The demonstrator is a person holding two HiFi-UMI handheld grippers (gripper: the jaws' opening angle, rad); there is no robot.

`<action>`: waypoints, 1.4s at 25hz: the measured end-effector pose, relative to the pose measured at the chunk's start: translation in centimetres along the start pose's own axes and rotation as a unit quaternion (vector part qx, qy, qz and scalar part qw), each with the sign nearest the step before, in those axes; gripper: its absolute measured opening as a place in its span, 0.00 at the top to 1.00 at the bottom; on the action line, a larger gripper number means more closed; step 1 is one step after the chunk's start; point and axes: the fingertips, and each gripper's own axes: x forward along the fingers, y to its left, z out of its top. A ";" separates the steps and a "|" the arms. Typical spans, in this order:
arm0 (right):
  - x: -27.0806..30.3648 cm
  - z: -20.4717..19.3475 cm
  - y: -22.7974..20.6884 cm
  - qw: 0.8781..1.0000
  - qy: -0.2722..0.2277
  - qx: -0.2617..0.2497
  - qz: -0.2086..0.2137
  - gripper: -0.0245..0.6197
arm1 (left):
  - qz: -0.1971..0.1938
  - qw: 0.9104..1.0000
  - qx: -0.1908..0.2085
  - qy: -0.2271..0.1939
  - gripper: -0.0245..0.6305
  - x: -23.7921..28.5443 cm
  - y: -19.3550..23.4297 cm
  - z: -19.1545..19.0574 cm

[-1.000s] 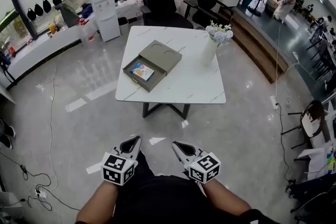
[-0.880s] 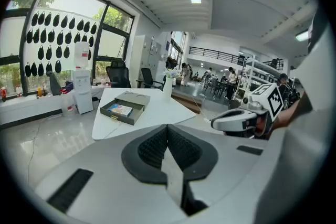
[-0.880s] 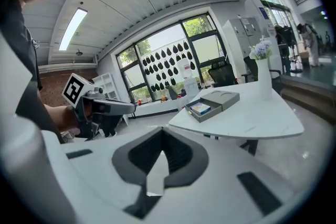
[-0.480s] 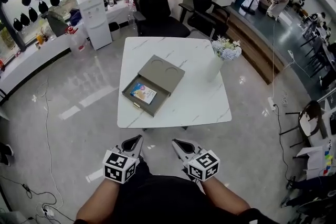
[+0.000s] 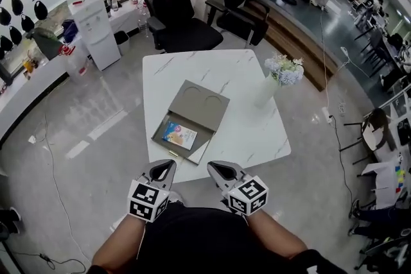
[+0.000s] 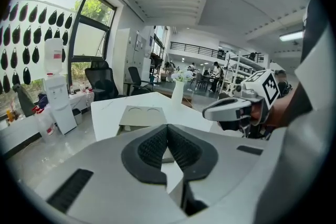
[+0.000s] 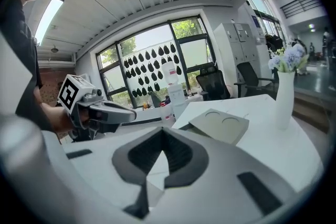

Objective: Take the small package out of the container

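Observation:
A flat grey container [image 5: 198, 109] lies on the white marble table [image 5: 257, 131], its drawer slid out toward me. In the drawer rests the small colourful package [image 5: 180, 135]. My left gripper [image 5: 162, 170] and right gripper [image 5: 221, 170] hover side by side just short of the table's near edge, both shut with nothing held. In the left gripper view the container [image 6: 139, 115] shows past the closed pads of that gripper [image 6: 167, 128]. The right gripper view has the container [image 7: 220, 124] beyond its own closed pads [image 7: 163, 134]. The package is hidden in both gripper views.
A white vase with flowers [image 5: 277, 79] stands on the table's right side. Two black office chairs [image 5: 173, 13] sit behind the table, a water dispenser [image 5: 87, 9] is at the far left. Cables run over the glossy floor [image 5: 58, 157] at left.
The table and container have come nearer and lower in the head view. Both grippers have advanced from over the floor to the table's near edge, still shut.

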 end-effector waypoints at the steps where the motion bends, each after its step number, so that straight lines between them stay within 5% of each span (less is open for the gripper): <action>1: 0.8 0.4 -0.2 1.000 0.000 0.000 -0.005 0.96 | -0.007 1.000 0.007 0.002 0.96 0.4 0.6 0.2; 7: 4.1 2.5 -1.2 1.000 0.000 0.005 -0.026 0.96 | -0.036 0.998 0.042 0.008 0.96 2.1 3.8 1.1; 13: 4.8 3.7 -1.7 0.999 -0.006 0.014 -0.038 0.96 | -0.048 0.998 0.031 0.007 0.96 2.7 4.5 1.3; 22: 4.8 2.2 -1.3 1.000 0.007 0.004 -0.018 0.96 | -0.018 1.000 0.006 -0.014 0.96 2.2 5.0 0.7; 35: 4.2 2.3 -2.3 1.000 -0.007 0.013 -0.008 0.96 | 0.008 0.998 0.061 -0.007 0.88 3.2 4.6 2.0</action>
